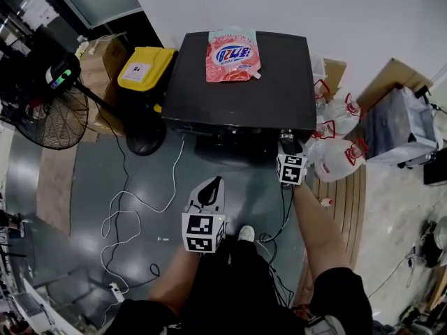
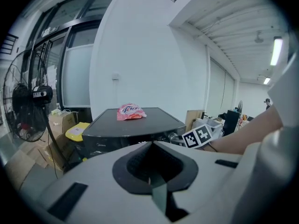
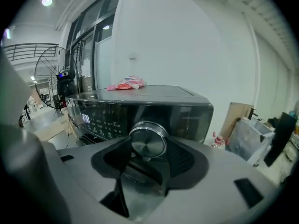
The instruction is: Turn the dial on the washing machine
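Two grippers. Right gripper (image 3: 147,149) pinches dial (image 3: 148,139) at washing machine (image 1: 279,82) front right corner, for twisting. Left gripper (image 2: 150,146) pressed together, empty, not needed.

Hand-held gripper (image 3: 148,148) clasps the silver dial (image 3: 147,139) — panel (image 3: 100,120) lit; pouch (image 3: 125,84) atop machine (image 3: 187,112).

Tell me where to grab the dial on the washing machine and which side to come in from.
Take the dial by its round silver rim, one jaw on each side. Come straight in from the front of the washing machine. The knob sticks out of the front panel, so only its rim gives two opposing faces to squeeze. The right gripper sits that way now, pads against the rim.
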`<state>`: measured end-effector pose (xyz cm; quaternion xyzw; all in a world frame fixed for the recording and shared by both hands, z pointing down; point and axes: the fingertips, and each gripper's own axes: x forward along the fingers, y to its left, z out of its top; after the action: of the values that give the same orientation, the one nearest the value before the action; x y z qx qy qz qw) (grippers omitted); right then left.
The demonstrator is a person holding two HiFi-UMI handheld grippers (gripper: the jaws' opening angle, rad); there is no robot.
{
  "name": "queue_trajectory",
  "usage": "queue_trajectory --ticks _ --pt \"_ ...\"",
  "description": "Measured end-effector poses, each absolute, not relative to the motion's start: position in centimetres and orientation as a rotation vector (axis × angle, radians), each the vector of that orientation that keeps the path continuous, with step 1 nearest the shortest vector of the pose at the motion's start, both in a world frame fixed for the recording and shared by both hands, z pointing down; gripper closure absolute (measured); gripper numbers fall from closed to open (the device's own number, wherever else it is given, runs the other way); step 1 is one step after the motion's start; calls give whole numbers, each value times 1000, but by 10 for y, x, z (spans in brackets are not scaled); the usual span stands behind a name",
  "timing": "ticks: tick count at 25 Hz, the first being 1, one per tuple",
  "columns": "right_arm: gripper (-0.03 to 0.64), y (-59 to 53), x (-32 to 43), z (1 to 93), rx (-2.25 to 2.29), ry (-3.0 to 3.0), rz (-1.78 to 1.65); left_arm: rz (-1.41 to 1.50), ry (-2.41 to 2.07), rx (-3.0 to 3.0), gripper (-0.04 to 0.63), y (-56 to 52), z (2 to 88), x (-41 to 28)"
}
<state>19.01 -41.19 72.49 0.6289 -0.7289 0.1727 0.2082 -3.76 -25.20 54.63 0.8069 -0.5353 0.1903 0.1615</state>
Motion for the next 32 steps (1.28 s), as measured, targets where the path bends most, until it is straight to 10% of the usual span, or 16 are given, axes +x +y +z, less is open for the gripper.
queue_trajectory --ticks 32 --pt "377 -411 195 731 1794 -2410 1532 589 -1519 2310 583 -261 555 -40"
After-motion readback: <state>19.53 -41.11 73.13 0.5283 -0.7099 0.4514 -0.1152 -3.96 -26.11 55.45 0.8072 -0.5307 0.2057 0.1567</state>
